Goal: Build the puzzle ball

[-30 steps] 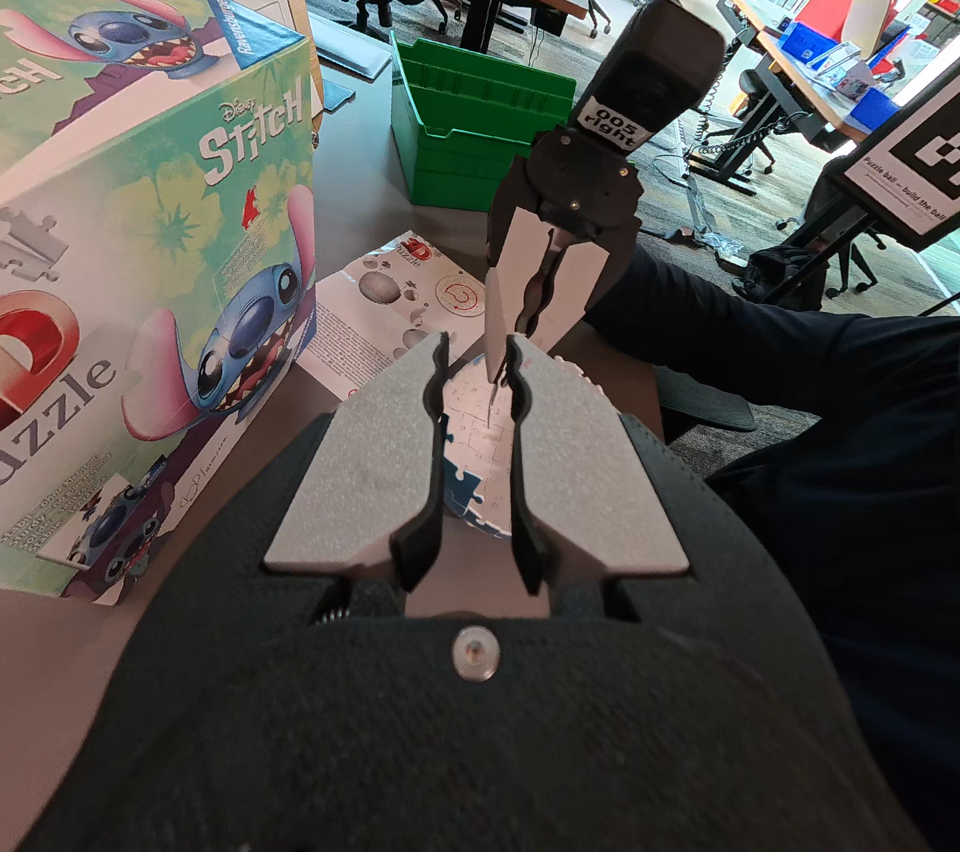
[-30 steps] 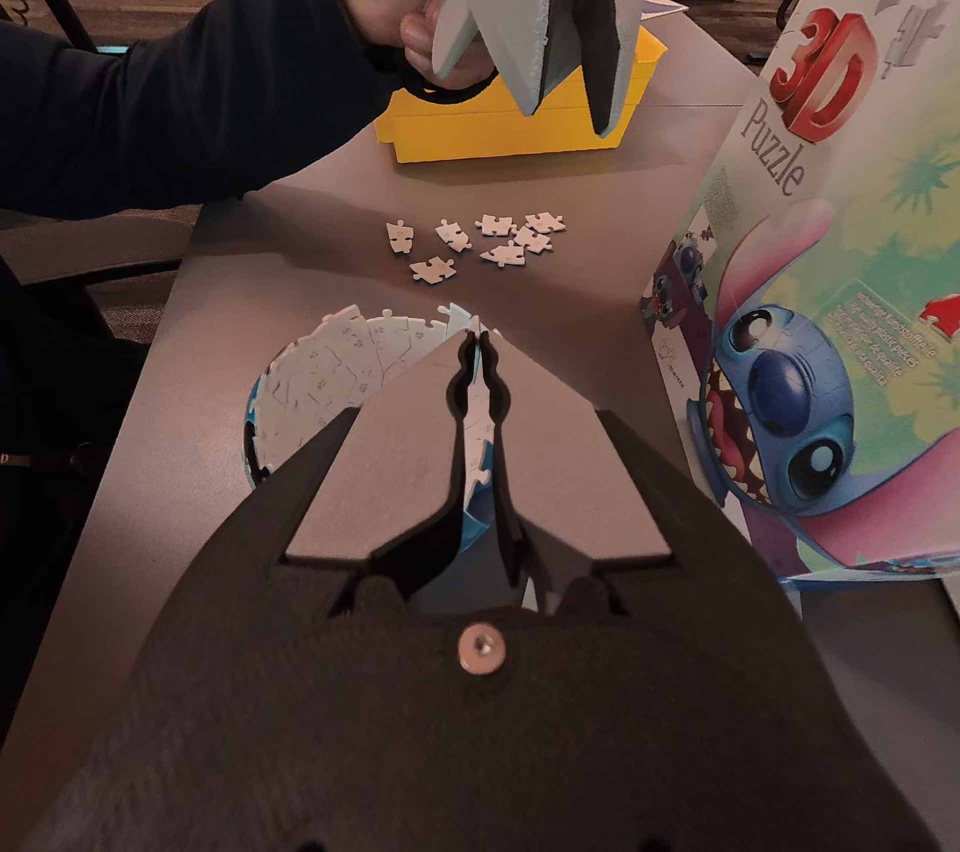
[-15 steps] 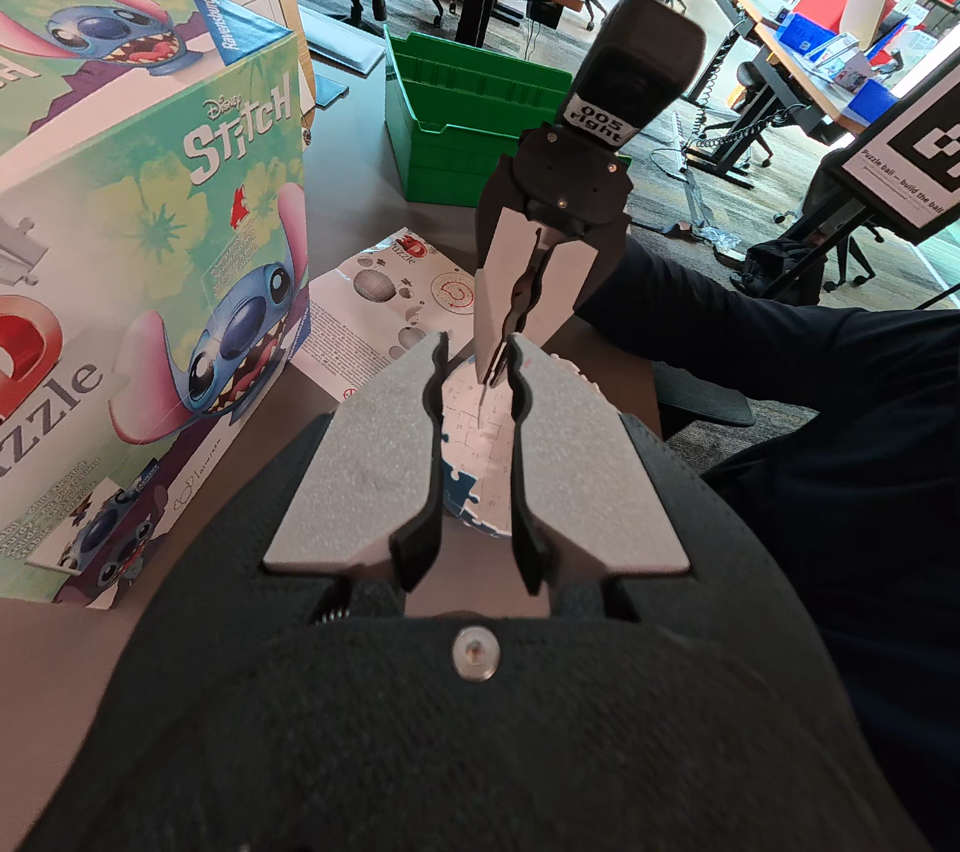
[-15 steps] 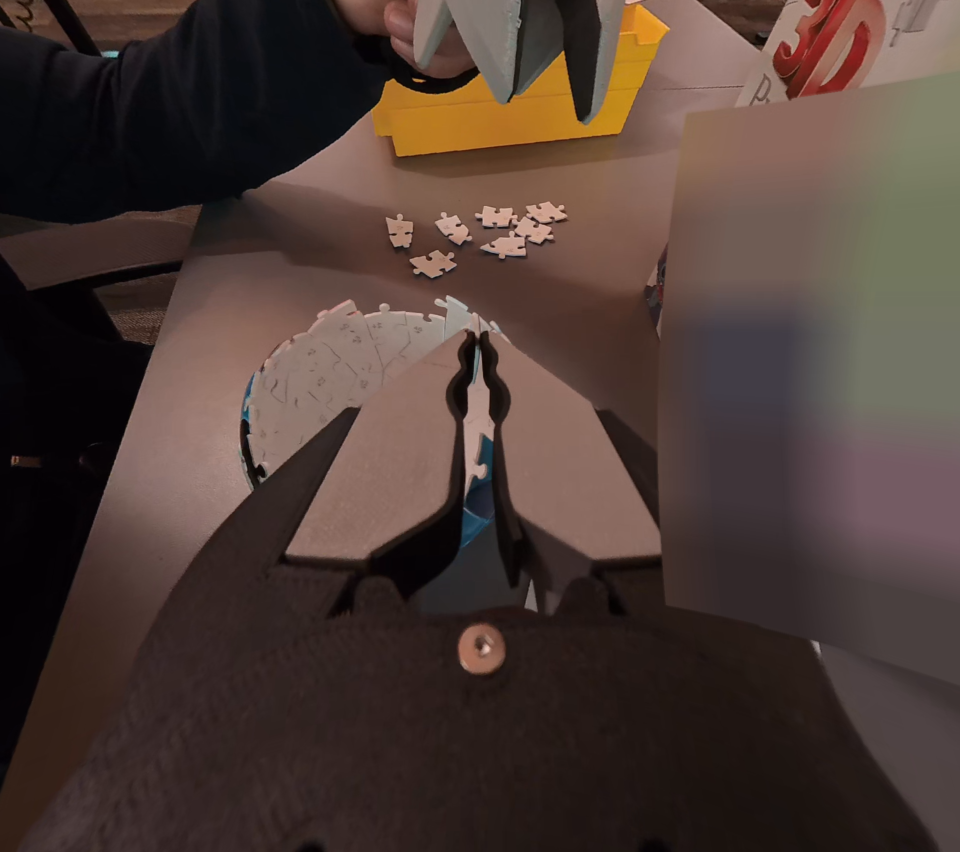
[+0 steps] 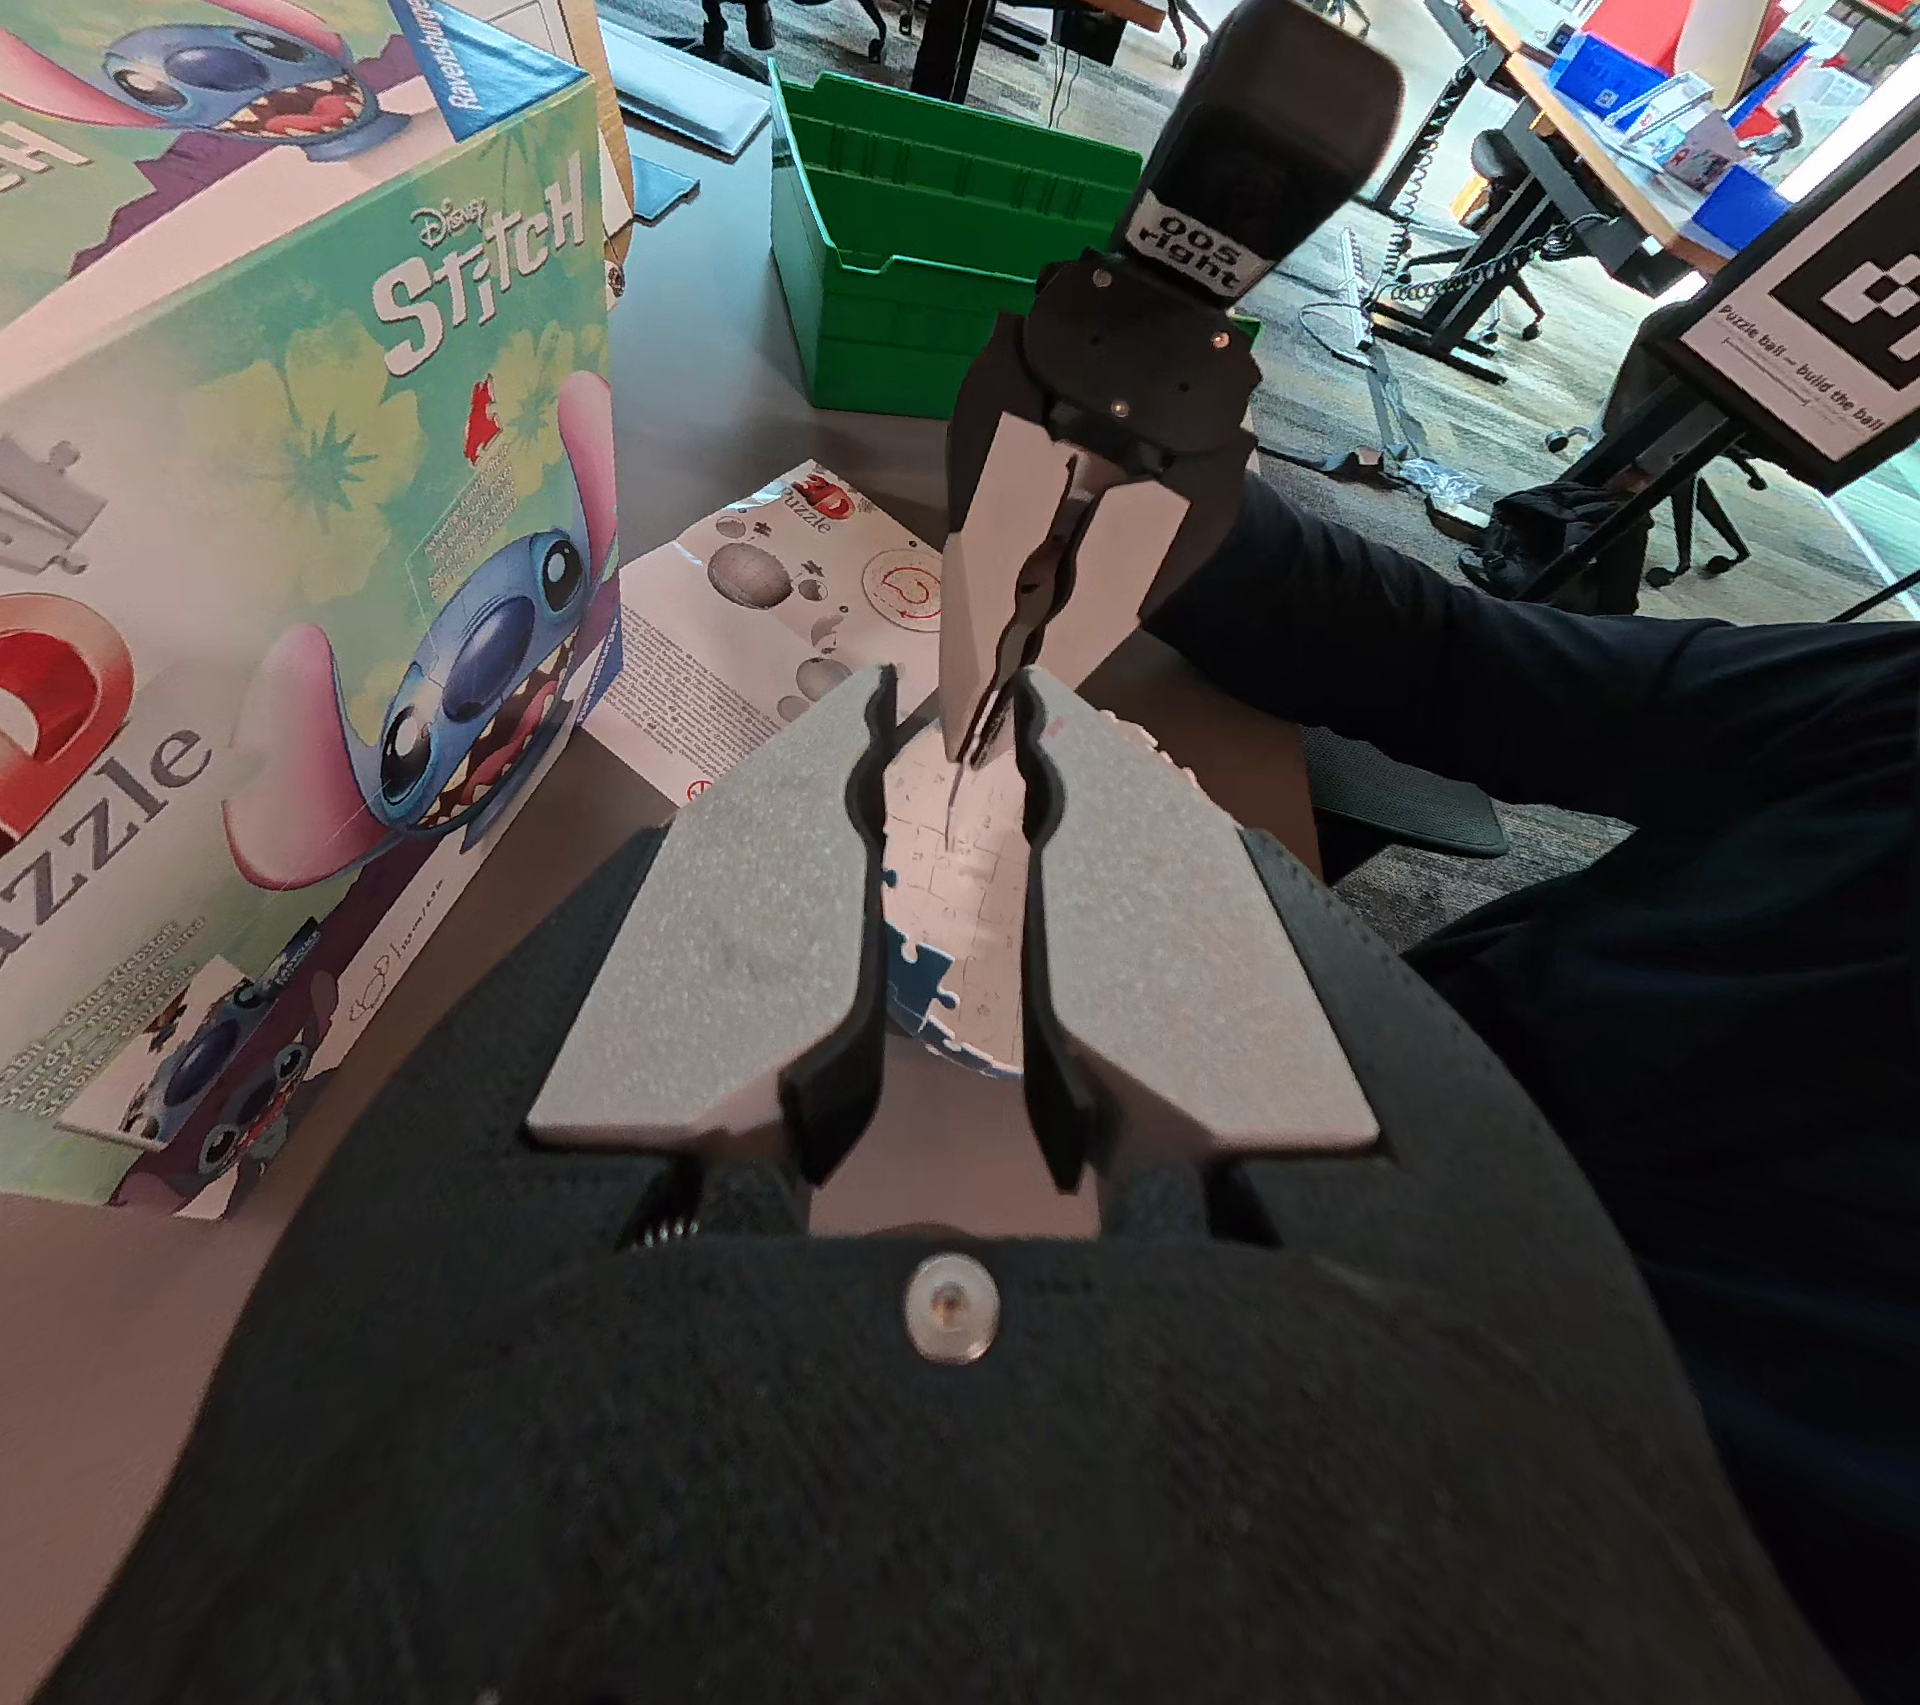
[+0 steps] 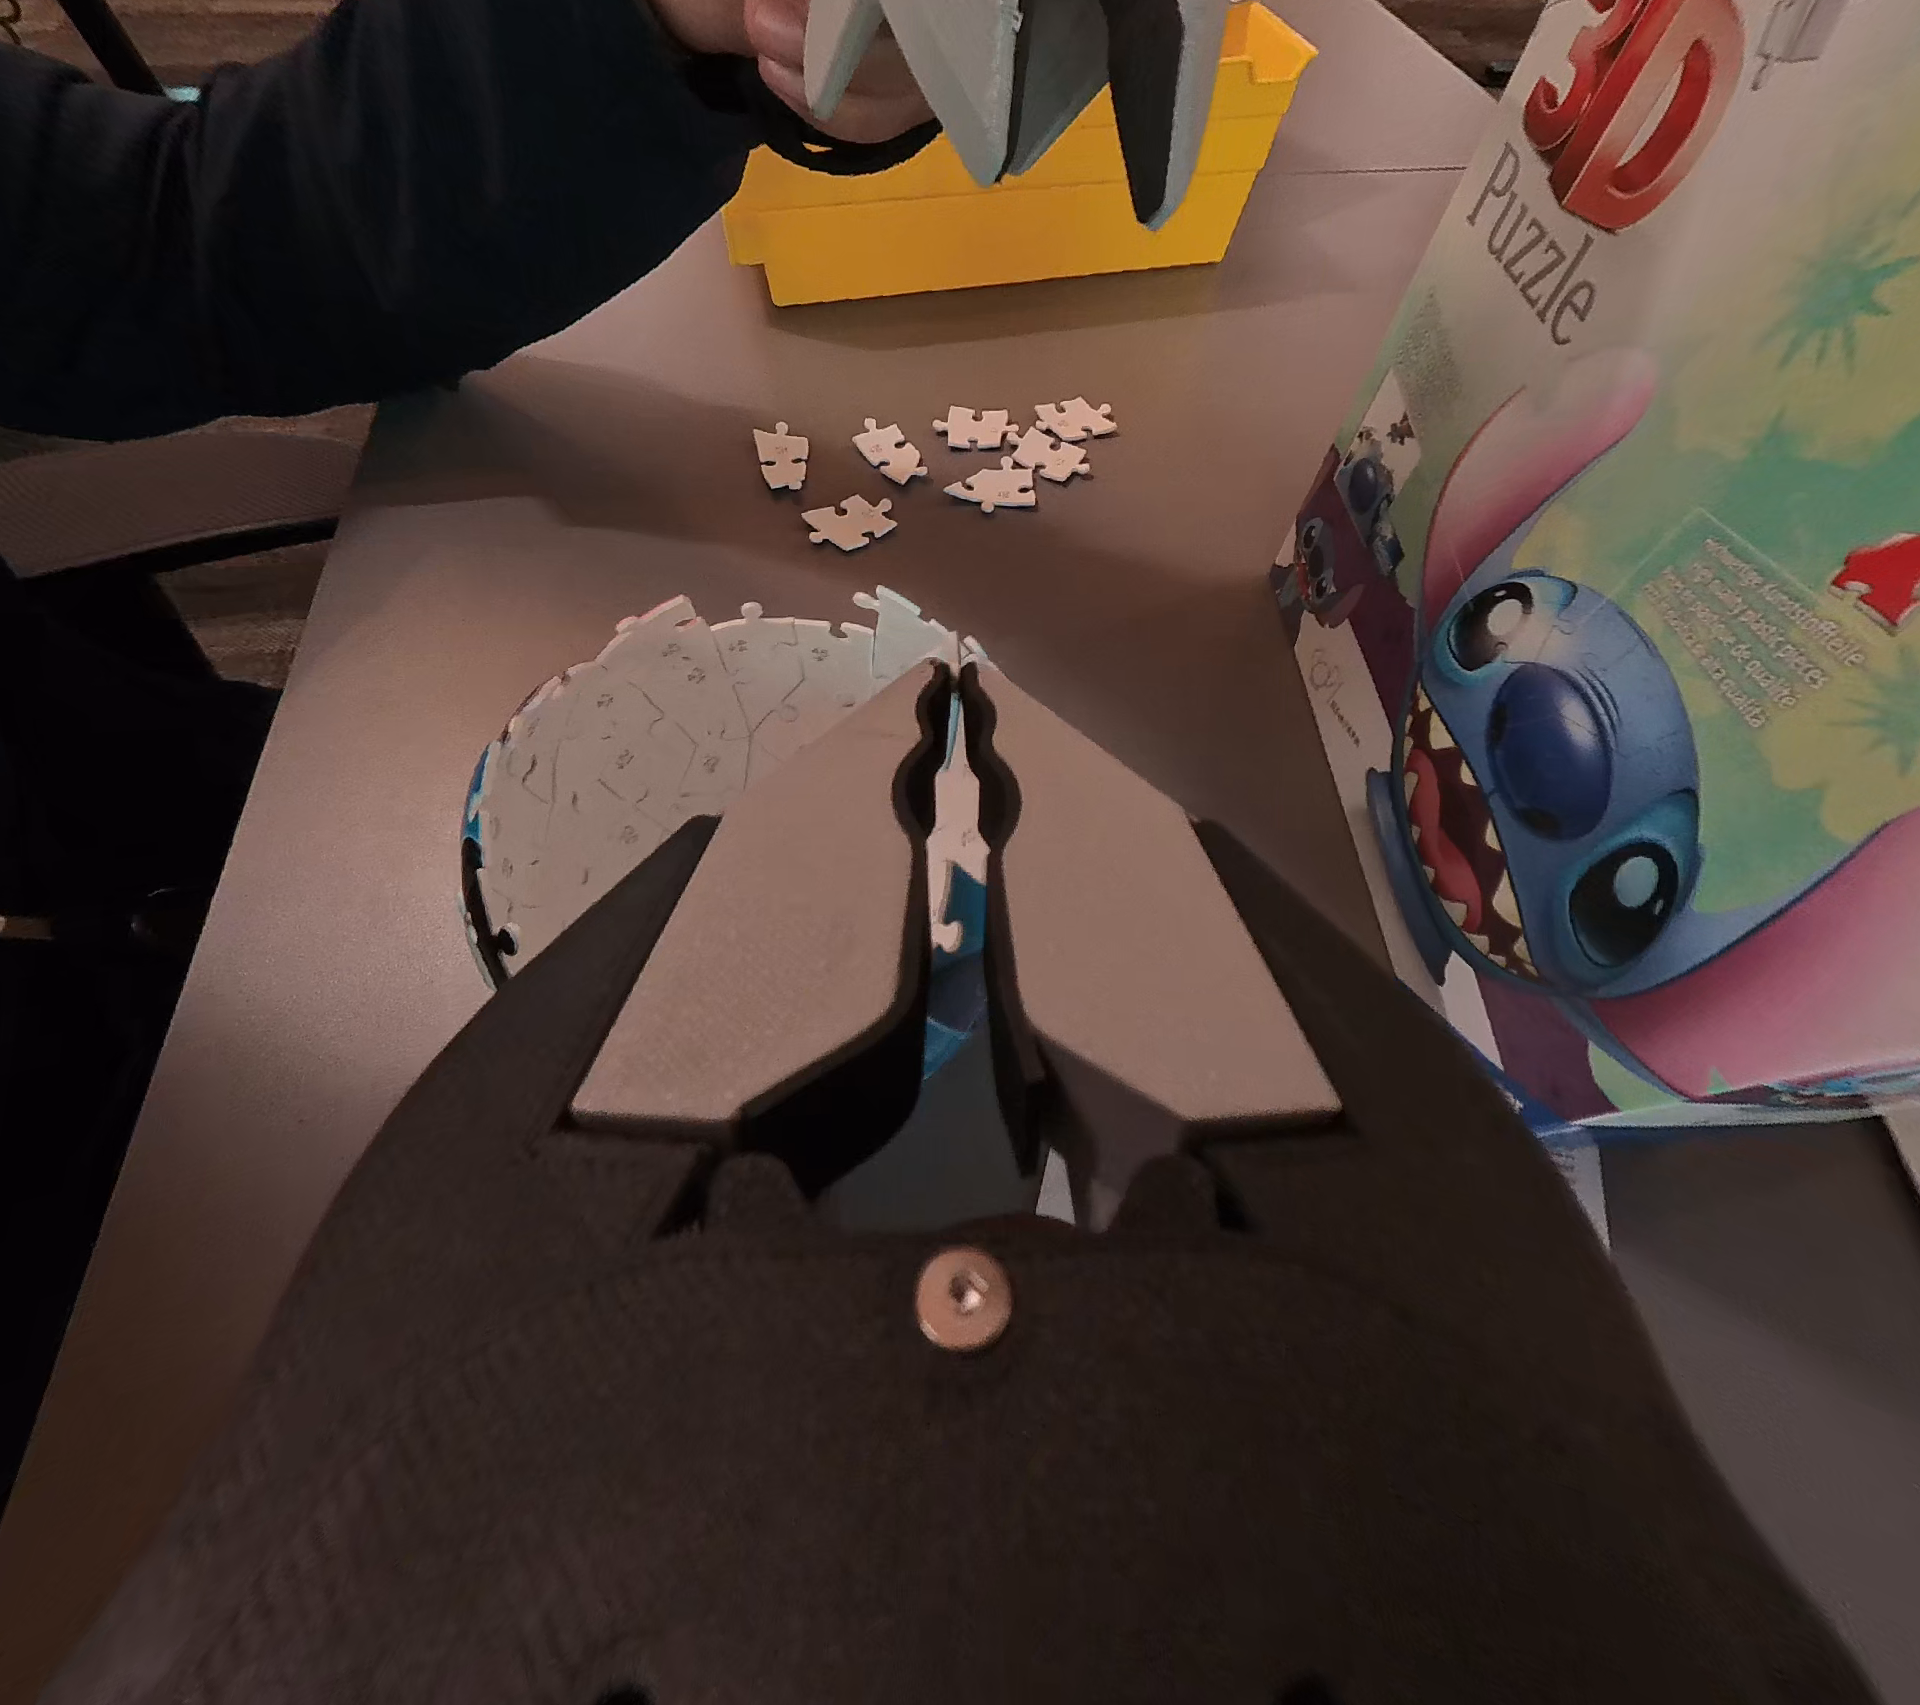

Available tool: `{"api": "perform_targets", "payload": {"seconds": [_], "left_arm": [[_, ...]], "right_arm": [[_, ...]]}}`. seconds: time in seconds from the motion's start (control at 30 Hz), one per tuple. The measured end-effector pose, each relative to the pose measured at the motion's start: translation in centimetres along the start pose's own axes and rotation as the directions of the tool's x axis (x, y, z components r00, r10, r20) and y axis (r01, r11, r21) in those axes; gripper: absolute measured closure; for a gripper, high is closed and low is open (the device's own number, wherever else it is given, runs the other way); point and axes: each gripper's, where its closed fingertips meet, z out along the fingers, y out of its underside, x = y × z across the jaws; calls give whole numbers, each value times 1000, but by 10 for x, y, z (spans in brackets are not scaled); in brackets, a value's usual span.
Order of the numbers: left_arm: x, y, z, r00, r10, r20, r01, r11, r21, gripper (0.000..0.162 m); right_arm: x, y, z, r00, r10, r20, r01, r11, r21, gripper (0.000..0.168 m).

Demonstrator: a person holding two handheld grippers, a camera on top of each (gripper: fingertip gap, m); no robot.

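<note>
Half-built puzzle ball [image 6: 665, 741], bowl-shaped shell, white inside up, sits centre frame on grey table [image 6: 343, 720]. Right gripper [image 6: 956, 684] pinched shut on curved puzzle piece [image 6: 951, 808] at shell rim. Left gripper [image 6: 1070, 190] hangs upper frame, slightly parted, empty. Seven loose pieces [image 6: 935, 460] beyond shell, yellow bin [image 6: 997, 242] behind. We judge: align tabs, press gently, brace shell.

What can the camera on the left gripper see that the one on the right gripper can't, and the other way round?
Only the left wrist view shows the green bin and the instruction leaflet. Only the right wrist view shows the yellow bin and the loose puzzle pieces. Both show the half-built puzzle ball, the puzzle box, the table, and the right gripper shut on a piece at the ball's rim.
</note>
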Motion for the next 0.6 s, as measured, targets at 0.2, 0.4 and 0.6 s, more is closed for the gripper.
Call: {"api": "perform_targets", "payload": {"seconds": [0.2,0.4,0.6], "left_arm": [[0,0,0,1000,1,2,-1,1000,0,142],[-4,1,0,1000,-1,18,1,1000,-7,141],[-16,17,9,996,12,94,-3,995,-100,140]], "right_arm": [[2,-1,-2,1000,2,-9,-2,1000,5,168],[7,4,-5,998,-28,-53,26,999,-38,168],[12,11,-9,970,-178,-167,148,973,-178,168]]}}
